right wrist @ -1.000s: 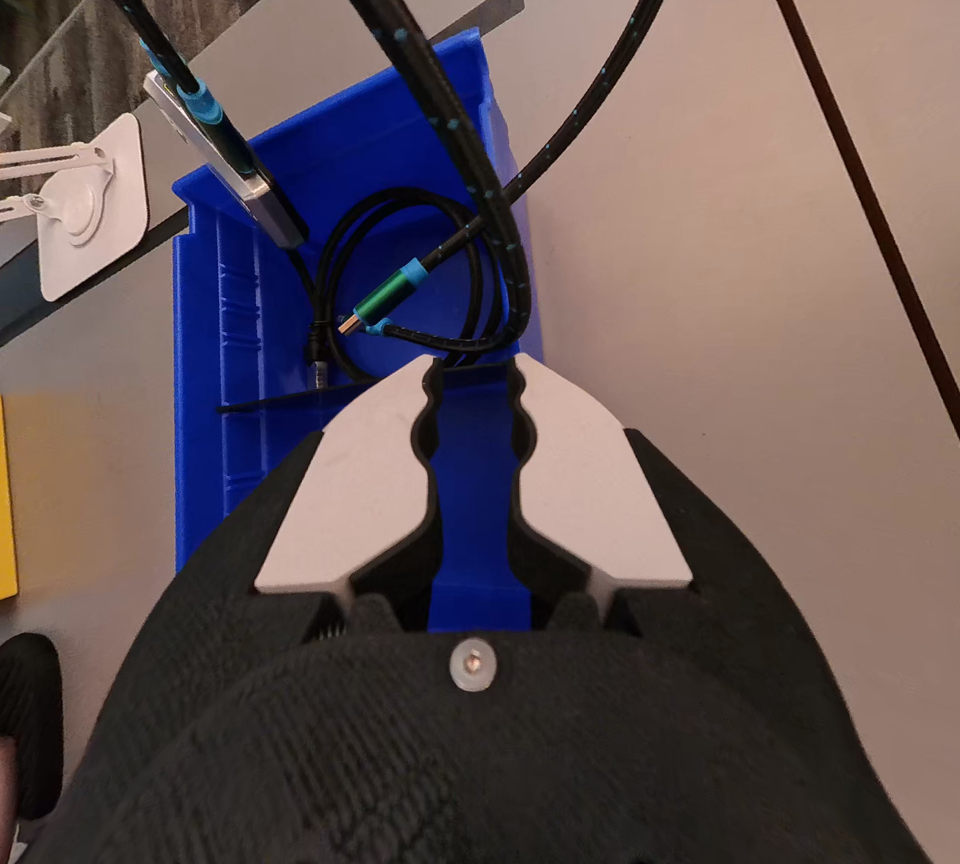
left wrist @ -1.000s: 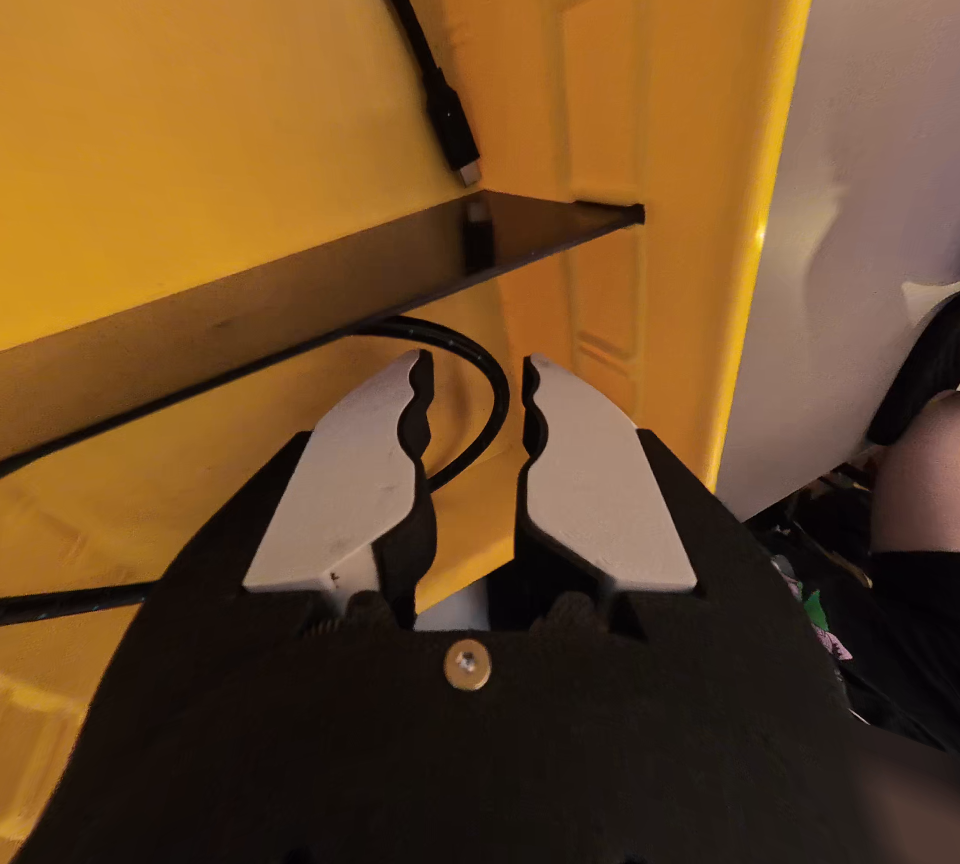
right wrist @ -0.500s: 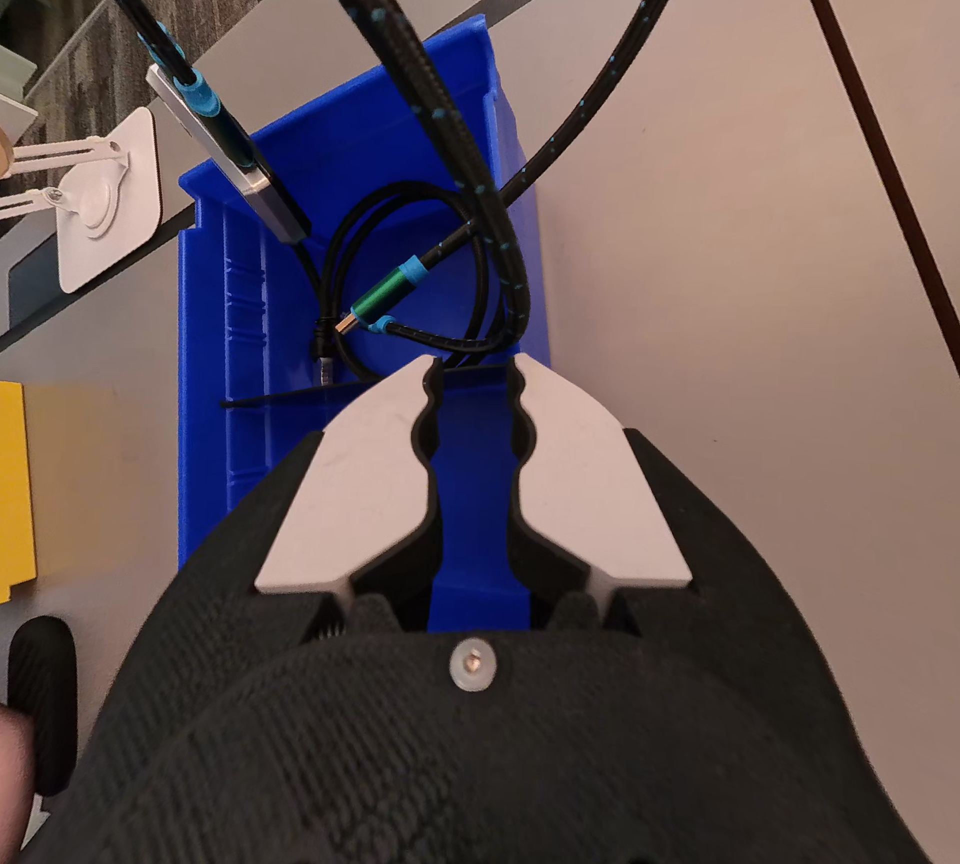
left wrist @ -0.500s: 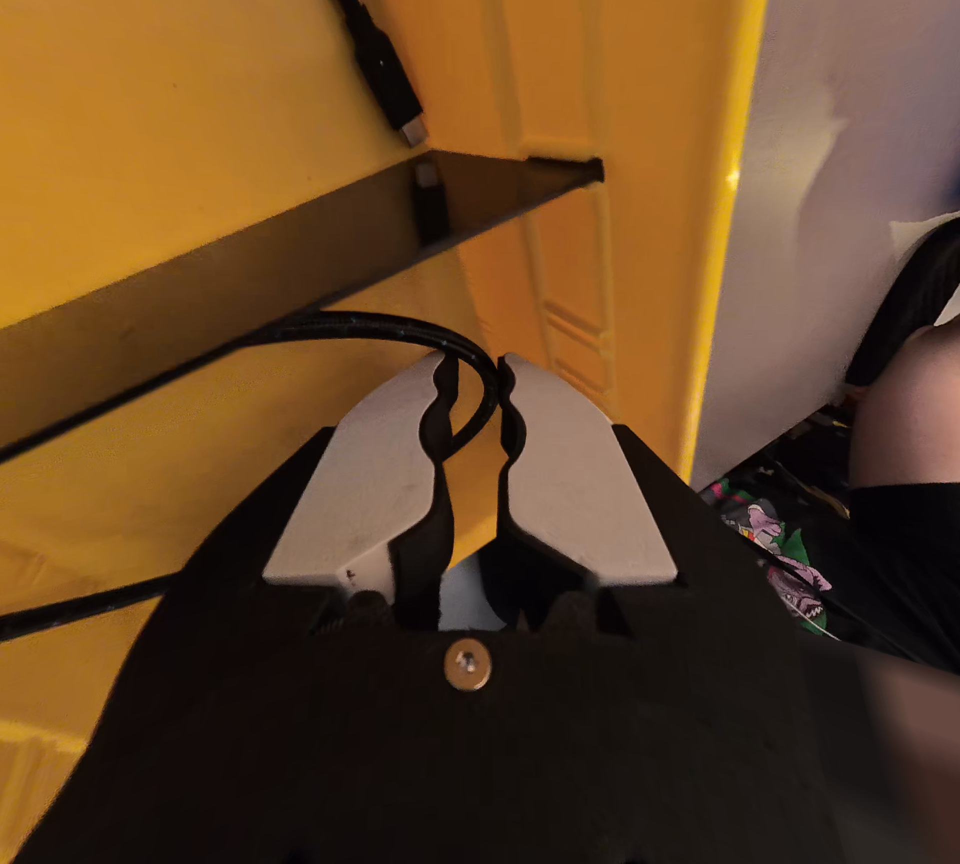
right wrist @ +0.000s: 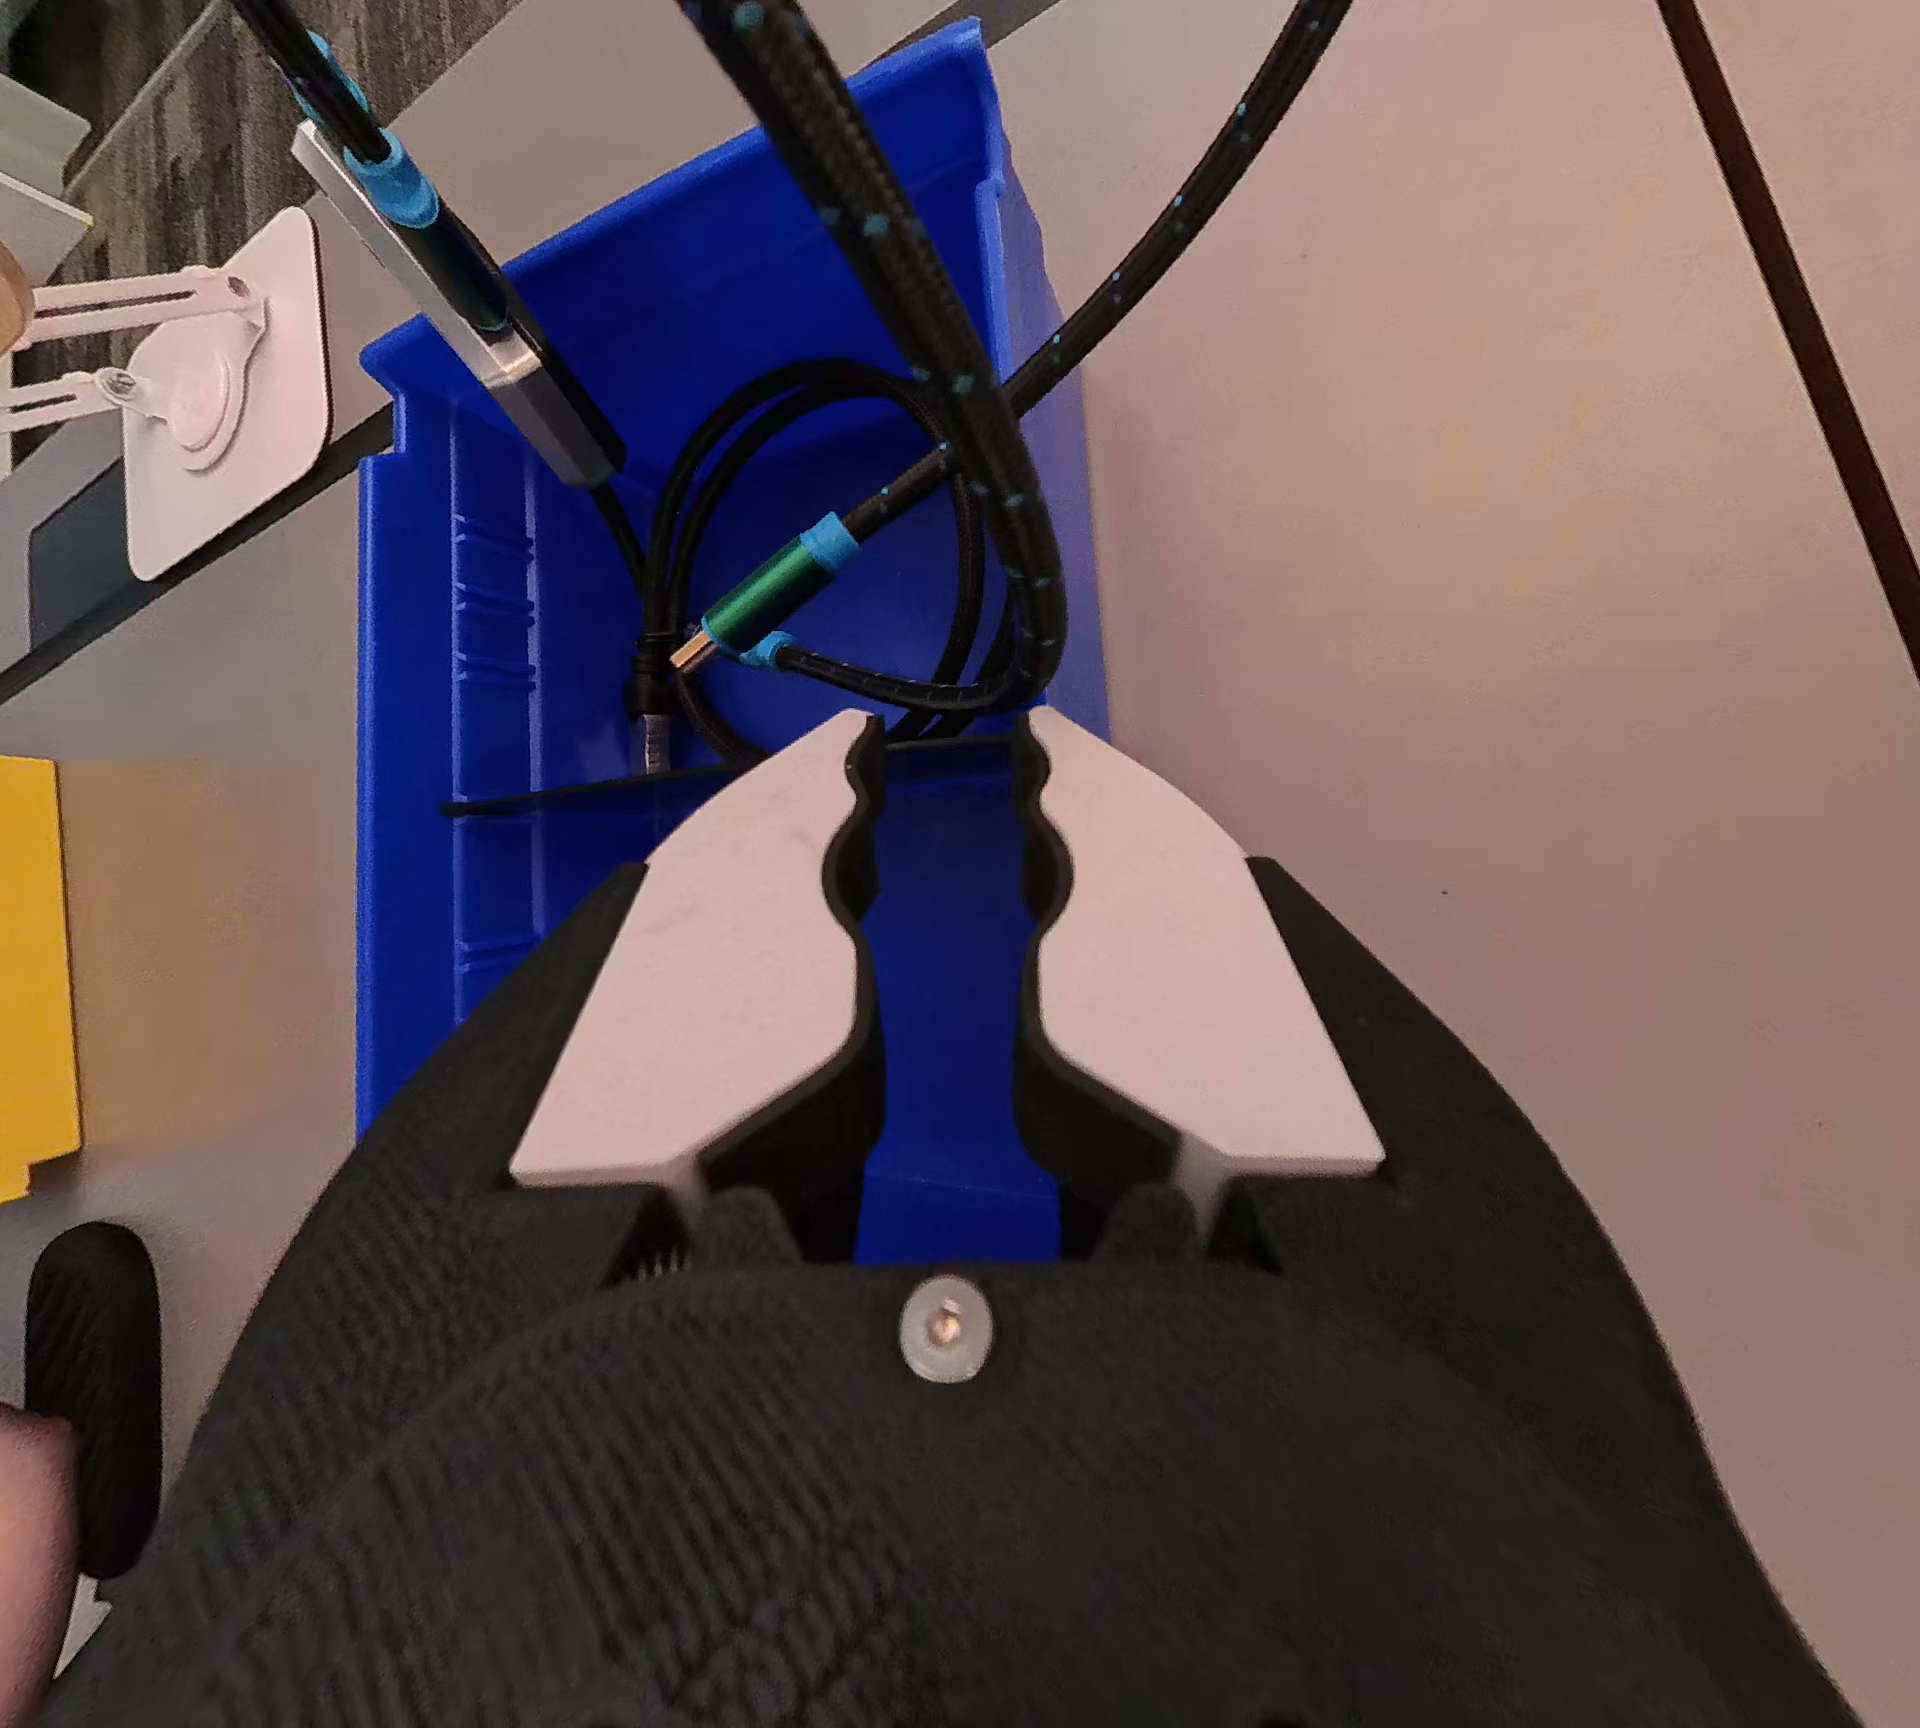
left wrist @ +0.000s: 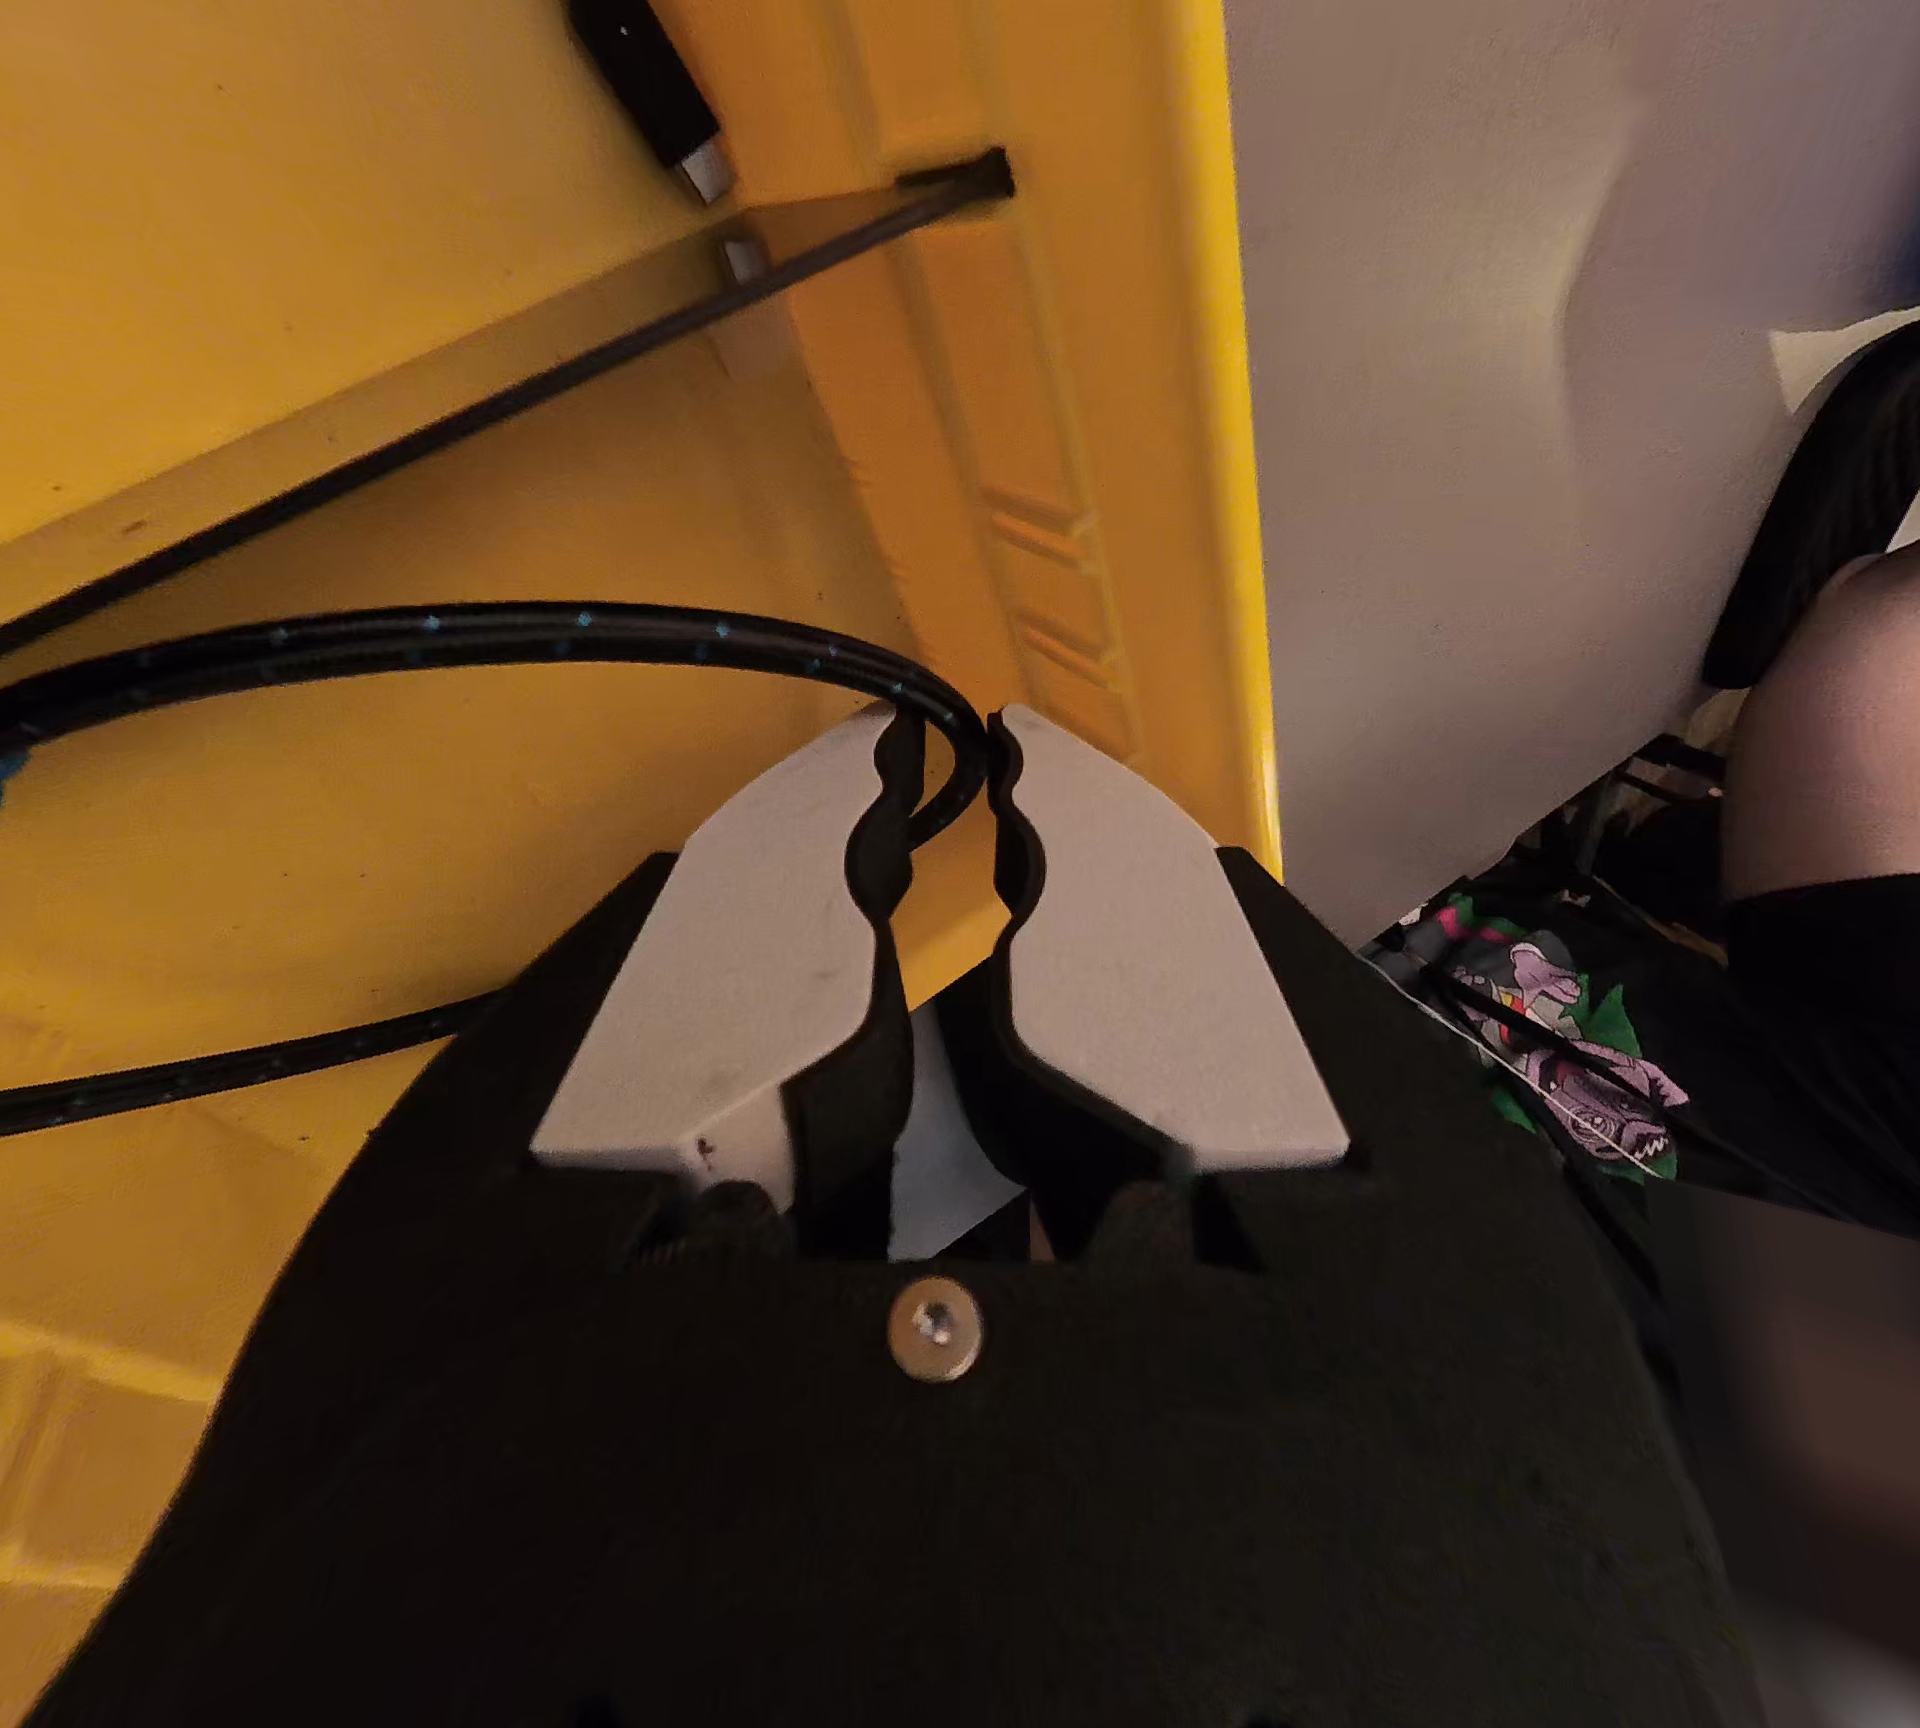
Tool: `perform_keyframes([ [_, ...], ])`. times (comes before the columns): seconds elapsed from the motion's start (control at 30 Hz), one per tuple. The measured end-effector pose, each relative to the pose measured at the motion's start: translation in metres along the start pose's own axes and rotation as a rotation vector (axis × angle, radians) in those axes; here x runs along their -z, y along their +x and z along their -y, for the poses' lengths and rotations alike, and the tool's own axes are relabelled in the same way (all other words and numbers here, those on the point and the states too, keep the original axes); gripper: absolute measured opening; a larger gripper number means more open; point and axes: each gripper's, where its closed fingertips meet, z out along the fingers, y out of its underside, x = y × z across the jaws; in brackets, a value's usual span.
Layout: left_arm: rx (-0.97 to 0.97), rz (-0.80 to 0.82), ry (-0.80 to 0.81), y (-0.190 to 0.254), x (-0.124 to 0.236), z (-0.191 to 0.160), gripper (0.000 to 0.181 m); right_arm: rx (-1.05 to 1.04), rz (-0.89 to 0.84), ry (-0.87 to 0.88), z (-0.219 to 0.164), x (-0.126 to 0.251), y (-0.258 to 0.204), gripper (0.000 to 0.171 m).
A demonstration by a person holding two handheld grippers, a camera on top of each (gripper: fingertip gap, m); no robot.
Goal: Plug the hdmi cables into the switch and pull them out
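While the left gripper (left wrist: pixel 948 733) reached into the yellow bin (left wrist: pixel 312 244), its jaws stood narrow, closed on a loop of braided black cable (left wrist: pixel 499 634) that arched in from the left and bent down between the fingertips. A second run of that cable crossed the bin floor lower left. Farther in, a dark divider (left wrist: pixel 499 405) slanted across the bin, and beyond it lay a thin black plug (left wrist: pixel 634 68) with a pale metal tip, just touching the divider's line. Right of the bin was pale table (left wrist: pixel 1507 224), and at the right edge a person's arm (left wrist: pixel 1849 712).

Over the blue bin (right wrist: pixel 436 743) the right gripper (right wrist: pixel 948 733) hung with its jaws moderately apart, holding nothing. At the bin's far left corner the silver switch (right wrist: pixel 416 265) hung tilted in the air with one HDMI cable plugged into it by a blue-collared connector (right wrist: pixel 400 187). In the bin's far compartment, a coiled black cord (right wrist: pixel 727 535) lay under a green plug (right wrist: pixel 774 587) whose gold tip pointed near-left, apart from the switch. A thick braided cable (right wrist: pixel 873 224) swept down from above into the bin, to the right of that plug. A thin dark cord (right wrist: pixel 1714 151) crossed the table far right.
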Motion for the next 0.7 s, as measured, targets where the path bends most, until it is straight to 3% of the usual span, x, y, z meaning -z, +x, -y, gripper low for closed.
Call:
perform_keyframes([
  [0.2,-0.024,0.028,0.015,0.004,0.011,-0.003,0.011,0.01,-0.004,0.005,0.001,0.002,-0.002,0.026],
  [0.43,-0.142,0.147,0.312,0.04,0.068,0.008,0.01,0.041,-0.011,0.021,0.005,0.005,-0.009,0.026],
  [0.6,-0.35,0.309,0.627,0.102,0.122,0.025,0.011,0.061,-0.016,0.033,0.008,0.008,-0.014,0.026],
  [0.7,-0.566,0.314,0.716,0.166,0.122,0.031,0.007,0.068,-0.018,0.038,0.008,0.008,-0.015,0.026],
])
